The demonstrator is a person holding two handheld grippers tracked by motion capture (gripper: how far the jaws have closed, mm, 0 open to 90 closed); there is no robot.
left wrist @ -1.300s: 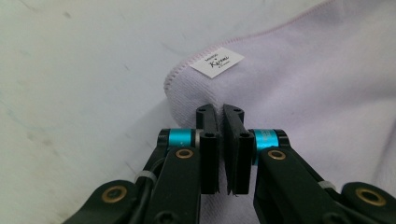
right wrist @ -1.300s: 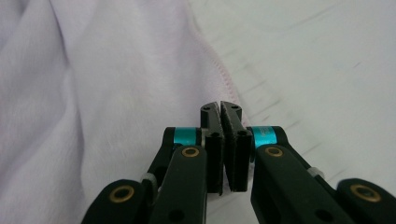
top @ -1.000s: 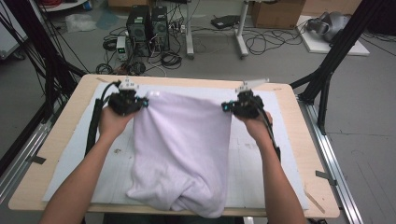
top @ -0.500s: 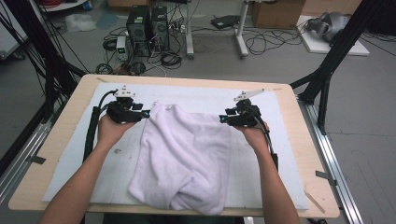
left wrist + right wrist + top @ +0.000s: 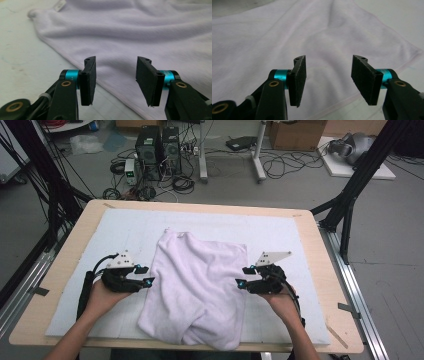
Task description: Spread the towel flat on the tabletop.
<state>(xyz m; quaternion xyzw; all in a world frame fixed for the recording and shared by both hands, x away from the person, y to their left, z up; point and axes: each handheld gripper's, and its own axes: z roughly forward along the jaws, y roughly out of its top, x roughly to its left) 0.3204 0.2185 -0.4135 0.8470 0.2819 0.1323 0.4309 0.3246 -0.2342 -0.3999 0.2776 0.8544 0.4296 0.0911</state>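
Towel (image 5: 197, 285) lies flat between left tool (image 5: 148, 275) and right tool (image 5: 242, 276).

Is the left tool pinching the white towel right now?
No, the left tool stands open above the white towel, nothing pinched.

- High view: fixed above the person's side, looking forward and down across the tabletop (image 5: 310, 227).
- Left gripper view: close and low, facing the white cloth (image 5: 140, 32).
- Right gripper view: equally close; both share that cloth.
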